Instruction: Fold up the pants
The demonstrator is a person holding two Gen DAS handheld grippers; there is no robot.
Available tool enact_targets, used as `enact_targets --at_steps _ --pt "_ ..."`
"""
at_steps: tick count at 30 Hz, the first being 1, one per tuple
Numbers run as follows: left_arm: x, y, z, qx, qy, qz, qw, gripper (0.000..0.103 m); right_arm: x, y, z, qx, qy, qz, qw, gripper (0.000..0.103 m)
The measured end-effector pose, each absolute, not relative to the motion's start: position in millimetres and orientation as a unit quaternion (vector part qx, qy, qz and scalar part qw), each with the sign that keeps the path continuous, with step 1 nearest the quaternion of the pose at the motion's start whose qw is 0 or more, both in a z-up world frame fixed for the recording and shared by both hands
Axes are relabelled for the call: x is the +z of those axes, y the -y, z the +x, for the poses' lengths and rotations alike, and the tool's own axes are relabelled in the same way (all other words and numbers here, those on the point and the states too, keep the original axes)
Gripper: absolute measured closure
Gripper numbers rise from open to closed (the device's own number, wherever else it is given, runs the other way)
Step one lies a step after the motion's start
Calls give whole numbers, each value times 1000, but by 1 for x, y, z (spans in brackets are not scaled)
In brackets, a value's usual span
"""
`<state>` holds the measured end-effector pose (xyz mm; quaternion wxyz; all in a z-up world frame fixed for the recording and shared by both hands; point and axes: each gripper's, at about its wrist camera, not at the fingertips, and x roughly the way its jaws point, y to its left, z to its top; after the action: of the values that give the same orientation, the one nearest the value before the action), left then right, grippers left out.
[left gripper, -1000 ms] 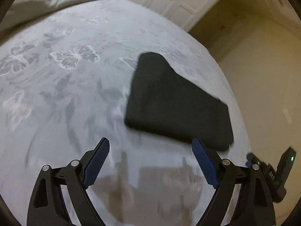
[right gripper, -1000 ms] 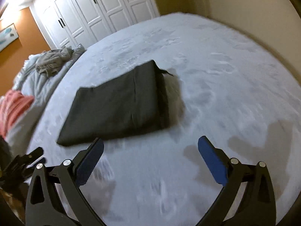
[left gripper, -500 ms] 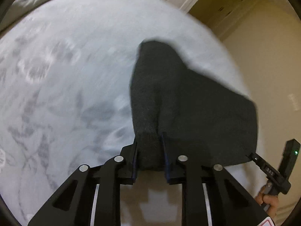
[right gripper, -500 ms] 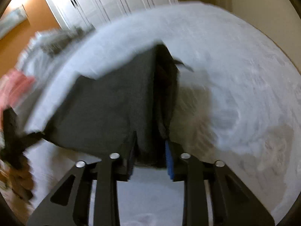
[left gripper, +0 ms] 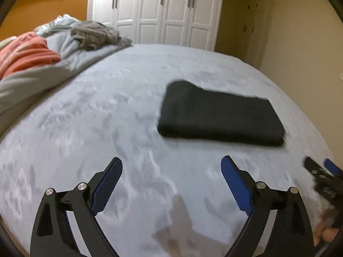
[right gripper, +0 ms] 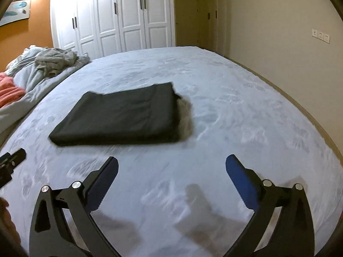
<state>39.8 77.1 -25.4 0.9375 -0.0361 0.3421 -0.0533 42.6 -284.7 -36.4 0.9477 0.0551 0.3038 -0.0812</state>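
The black pants (left gripper: 218, 115) lie folded into a flat rectangle on the pale grey bed (left gripper: 107, 128). They also show in the right wrist view (right gripper: 122, 115), left of centre. My left gripper (left gripper: 171, 171) is open and empty, held above the bed short of the pants. My right gripper (right gripper: 171, 171) is open and empty too, short of the pants' near edge. The right gripper's tip (left gripper: 321, 175) shows at the right edge of the left wrist view. The left gripper's tip (right gripper: 10, 160) shows at the left edge of the right wrist view.
A rumpled grey duvet (left gripper: 64, 57) with a grey garment (left gripper: 96, 34) and an orange-pink cloth (left gripper: 23, 51) lies along the bed's left side. White wardrobe doors (right gripper: 120, 17) stand behind the bed. A beige wall (right gripper: 278, 42) runs along the bed's right edge.
Half a second ago both grippers were shut on the near edge of the pants. Now both are open and drawn back, and the pants lie flat on the bed.
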Motion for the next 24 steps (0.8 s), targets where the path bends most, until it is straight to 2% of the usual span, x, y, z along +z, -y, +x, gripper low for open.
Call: enact_targets --at_steps 3,9,11,14,24 --pt "-37 -76 18 -46 -337 -29 940 12 -49 266 31 -84 -298 35 950 5" --pt "-67 -55 16 -28 -330 53 942 12 -92 230 28 -83 -316 -49 944 5" --pt "-79 -50 18 -21 -328 74 942 12 -89 229 25 -87 -309 -53 946 5" --pt "-82 -49 20 -35 -330 75 940 12 -85 235 15 -81 -286 -28 954 5" --pt "-85 -51 24 -33 -332 46 942 12 -98 276 25 -81 -322 113 936 5"
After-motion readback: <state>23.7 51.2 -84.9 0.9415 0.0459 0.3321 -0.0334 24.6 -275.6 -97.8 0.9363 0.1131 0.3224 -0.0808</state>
